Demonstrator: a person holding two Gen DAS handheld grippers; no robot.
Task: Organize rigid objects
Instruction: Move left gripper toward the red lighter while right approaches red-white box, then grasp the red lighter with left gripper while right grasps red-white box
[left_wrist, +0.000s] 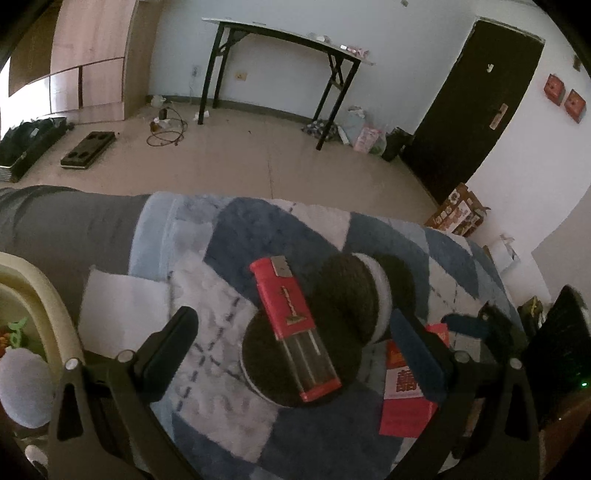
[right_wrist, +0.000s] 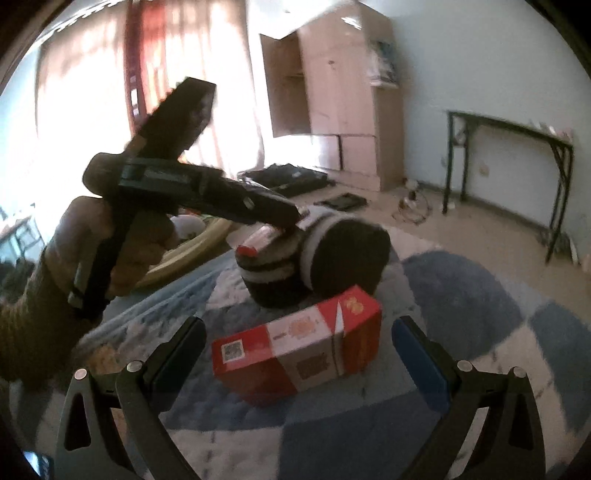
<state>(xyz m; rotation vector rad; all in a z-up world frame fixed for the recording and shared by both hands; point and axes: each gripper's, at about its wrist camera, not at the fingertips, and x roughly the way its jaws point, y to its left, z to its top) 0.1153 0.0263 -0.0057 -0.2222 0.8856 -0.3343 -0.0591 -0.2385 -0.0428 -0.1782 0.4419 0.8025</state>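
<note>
Red box (right_wrist: 299, 358) between spread right gripper (right_wrist: 299, 350), lighter (left_wrist: 293, 328) seemingly atop sandwich-cookie toy (left_wrist: 299, 365)

Bare blanket (left_wrist: 221, 417) lies open left of the stacked cookies (left_wrist: 343, 306); the red box (left_wrist: 406, 406) crowds their right.

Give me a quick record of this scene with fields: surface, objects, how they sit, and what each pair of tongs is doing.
surface: blue and white patchwork blanket
objects: red lighter; two cookie-shaped discs, dark with a white middle; red box; cream basket
arrangement: lighter lies on the flat disc; second disc stands on edge beside it
left tongs: open, straddling the lighter and flat disc, holding nothing
right tongs: open, either side of the red box, not gripping
</note>
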